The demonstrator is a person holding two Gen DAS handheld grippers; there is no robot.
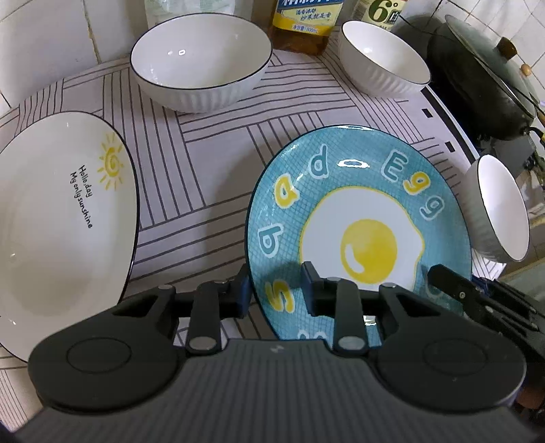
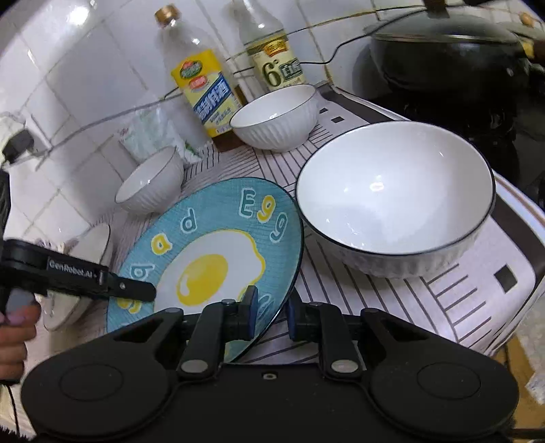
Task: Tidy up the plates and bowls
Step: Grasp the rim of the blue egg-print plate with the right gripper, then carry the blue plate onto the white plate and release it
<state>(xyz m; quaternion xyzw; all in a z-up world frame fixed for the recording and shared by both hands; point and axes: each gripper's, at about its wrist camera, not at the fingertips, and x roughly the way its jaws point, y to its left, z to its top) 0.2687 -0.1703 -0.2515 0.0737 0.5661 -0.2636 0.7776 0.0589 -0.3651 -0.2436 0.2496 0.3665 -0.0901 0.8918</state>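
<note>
Both hand-held grippers work the same blue egg plate (image 1: pixel 354 218). From the left wrist view, the left gripper (image 1: pixel 276 289) straddles the plate's near-left rim with 1 finger outside and 1 over the face, its fingers standing a little apart; whether the pads are actually pressing the rim I cannot tell. The right gripper (image 2: pixel 270 308) does the same at the plate's near-right rim, also with a gap visible, so a firm hold there cannot be confirmed either. The plate looks tilted, its far edge raised, above the striped mat (image 1: pixel 204 143).

As a judgement, the task is at an early stage: nothing is stacked or nested. A white sun plate (image 1: pixel 58 211) lies alone at the left of the mat, well apart from the blue one. The large white bowl (image 1: pixel 201 58) stands upright at the back, a smaller bowl (image 1: pixel 385 58) near the bottles (image 1: pixel 303 20), and another small bowl (image 1: pixel 500 208) just beside the blue plate's right edge. The right wrist view hints at 1 more bowl (image 2: pixel 95 245) behind the left gripper's finger, mostly hidden.

Every bowl and both plates that show their insides are empty and clean-looking. Left to do, probably: set plate on plate and nest the bowls. A lidded dark pot (image 1: pixel 490 71) sits off the mat.
</note>
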